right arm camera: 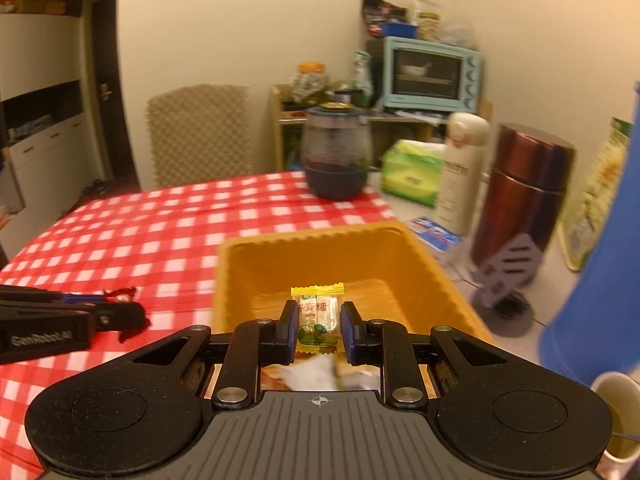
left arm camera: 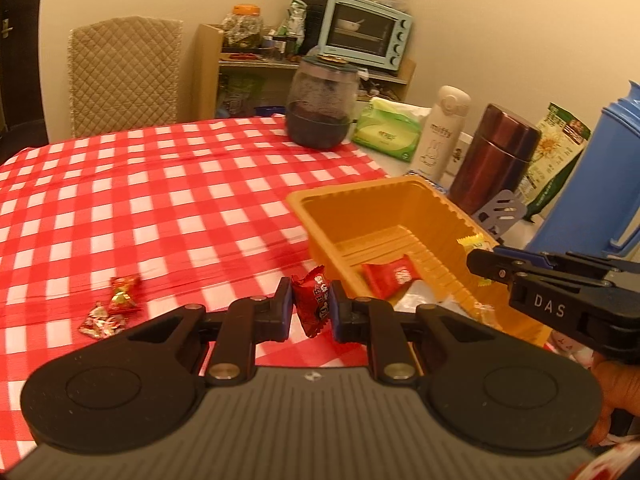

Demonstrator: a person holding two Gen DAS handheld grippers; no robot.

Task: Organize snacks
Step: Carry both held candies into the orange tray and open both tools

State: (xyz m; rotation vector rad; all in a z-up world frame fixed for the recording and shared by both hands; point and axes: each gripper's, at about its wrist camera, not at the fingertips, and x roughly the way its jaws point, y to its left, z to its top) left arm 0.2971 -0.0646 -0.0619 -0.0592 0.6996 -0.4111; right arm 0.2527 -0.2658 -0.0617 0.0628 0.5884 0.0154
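My left gripper [left arm camera: 311, 306] is shut on a red wrapped candy [left arm camera: 314, 304], held above the checked cloth just left of the orange tray [left arm camera: 320, 204]. A red snack pack [left arm camera: 390, 278] lies inside the tray. My right gripper [right arm camera: 319, 322] is shut on a yellow-green wrapped candy [right arm camera: 318, 316], held over the near end of the orange tray [right arm camera: 312, 240]. It also shows in the left wrist view [left arm camera: 486, 266], at the tray's right rim. Two red-gold candies [left arm camera: 114, 308] lie on the cloth at the left.
A dark glass jar [left arm camera: 320, 104] stands at the cloth's far edge. Right of the tray are a green tissue pack [left arm camera: 388, 130], a white flask [left arm camera: 438, 132], a maroon flask [left arm camera: 494, 154], a grey phone stand [right arm camera: 506, 276] and a blue jug [left arm camera: 592, 180]. A cup [right arm camera: 618, 416] sits near right.
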